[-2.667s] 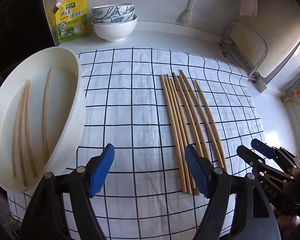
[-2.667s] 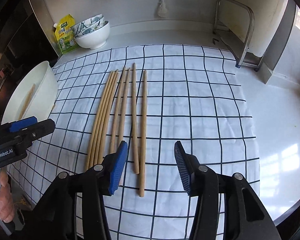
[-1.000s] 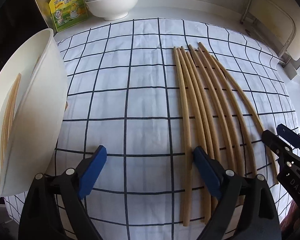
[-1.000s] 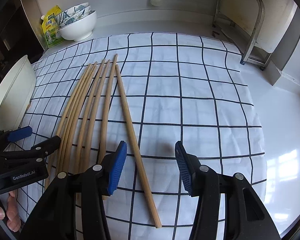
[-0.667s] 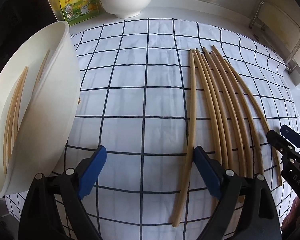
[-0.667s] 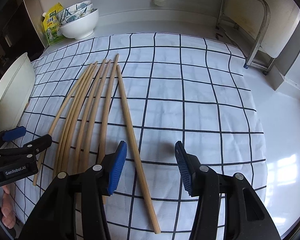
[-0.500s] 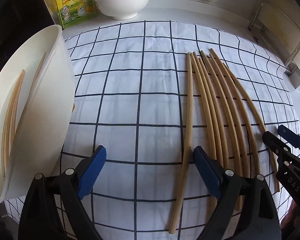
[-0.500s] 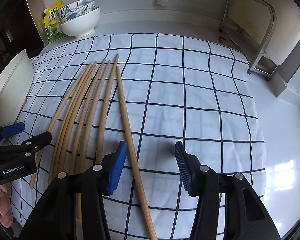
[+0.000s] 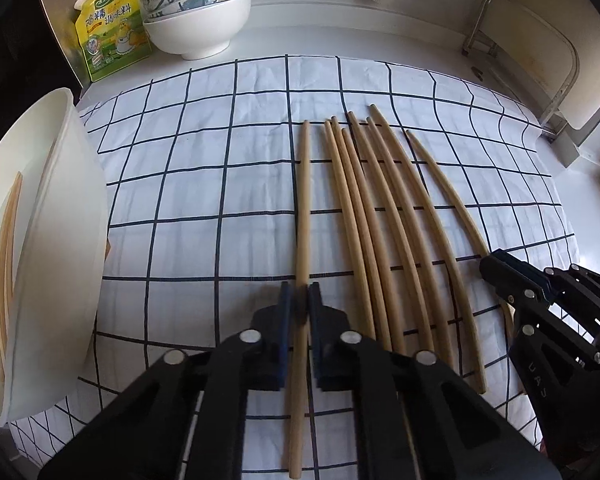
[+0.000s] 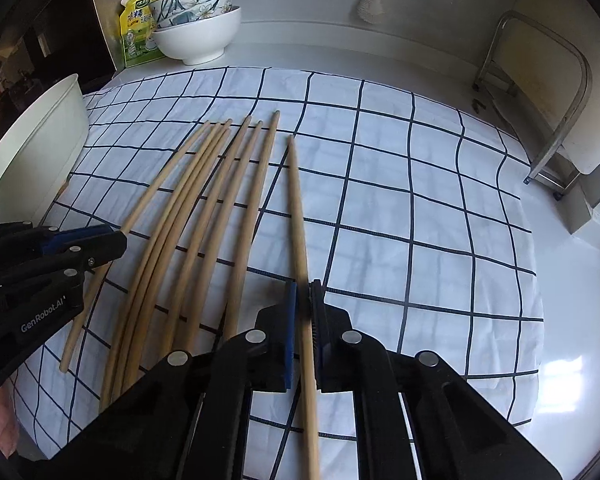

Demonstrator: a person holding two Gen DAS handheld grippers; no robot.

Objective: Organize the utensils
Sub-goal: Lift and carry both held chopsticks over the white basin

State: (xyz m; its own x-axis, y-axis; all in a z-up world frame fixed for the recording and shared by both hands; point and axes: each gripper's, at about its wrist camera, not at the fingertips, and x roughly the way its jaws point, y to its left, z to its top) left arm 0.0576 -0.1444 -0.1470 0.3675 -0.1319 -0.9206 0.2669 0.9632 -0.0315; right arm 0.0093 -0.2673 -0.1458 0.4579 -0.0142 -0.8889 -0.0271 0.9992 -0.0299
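**Both grippers clamped on chopsticks**

The left gripper (image 9: 298,300) points steeply down, its jaws pinched on the leftmost chopstick (image 9: 303,208) over the checked cloth (image 9: 204,184). The right gripper (image 10: 304,300), equally steep, grips the rightmost chopstick (image 10: 298,216). 6 loose chopsticks (image 9: 380,216) lie between them. The white tub (image 9: 64,248) on the left holds more.

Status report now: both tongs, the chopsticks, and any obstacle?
Left tongs shut on leftmost chopstick. Right tongs shut on rightmost chopstick. Six more lie on cloth. Tub at left, path clear.
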